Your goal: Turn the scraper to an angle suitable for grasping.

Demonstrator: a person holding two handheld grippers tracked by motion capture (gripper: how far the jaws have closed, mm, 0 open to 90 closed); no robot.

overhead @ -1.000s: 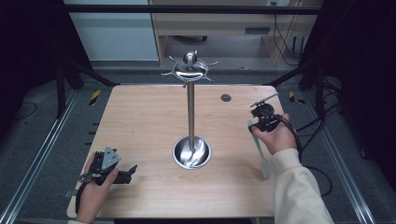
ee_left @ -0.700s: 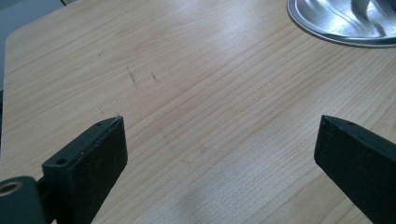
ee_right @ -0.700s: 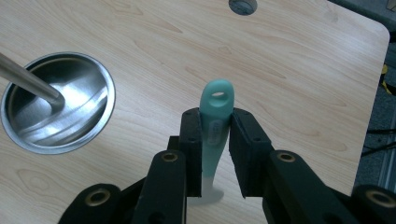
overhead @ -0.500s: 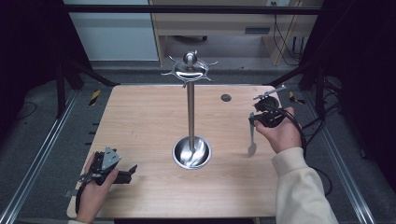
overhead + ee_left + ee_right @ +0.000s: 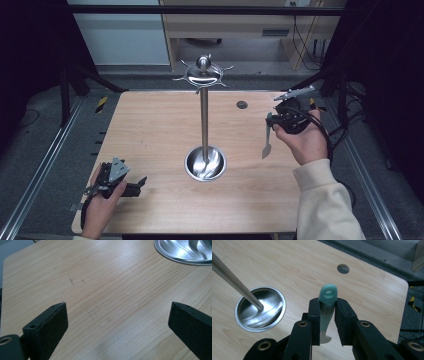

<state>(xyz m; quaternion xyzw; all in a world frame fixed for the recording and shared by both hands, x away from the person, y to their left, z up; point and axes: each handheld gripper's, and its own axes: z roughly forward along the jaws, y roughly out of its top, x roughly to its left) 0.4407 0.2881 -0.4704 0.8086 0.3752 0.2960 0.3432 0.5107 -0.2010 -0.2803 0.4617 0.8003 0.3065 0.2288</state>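
A small utensil [image 5: 267,142] with a teal handle [image 5: 327,302] and a grey metal end hangs above the right side of the table. My right gripper [image 5: 272,121] is shut on its handle, and the handle's looped tip [image 5: 328,293] sticks out past the pads. A steel stand rises from the table's middle, with a pole [image 5: 204,120], a ring of hooks [image 5: 202,74] on top and a dish-shaped base [image 5: 205,164]. My left gripper [image 5: 137,184] rests on the table at the front left. It stands open [image 5: 117,315] with bare wood between its jaws.
The wooden table [image 5: 150,125] has a small round hole [image 5: 242,104] at the back right. Metal rails run along both sides of the table. The stand's base [image 5: 185,251] lies ahead of the left gripper. Dark frames and cables stand beyond the right edge.
The right hand has risen and moved back a little, lifting the utensil off the table. The left hand has not moved.
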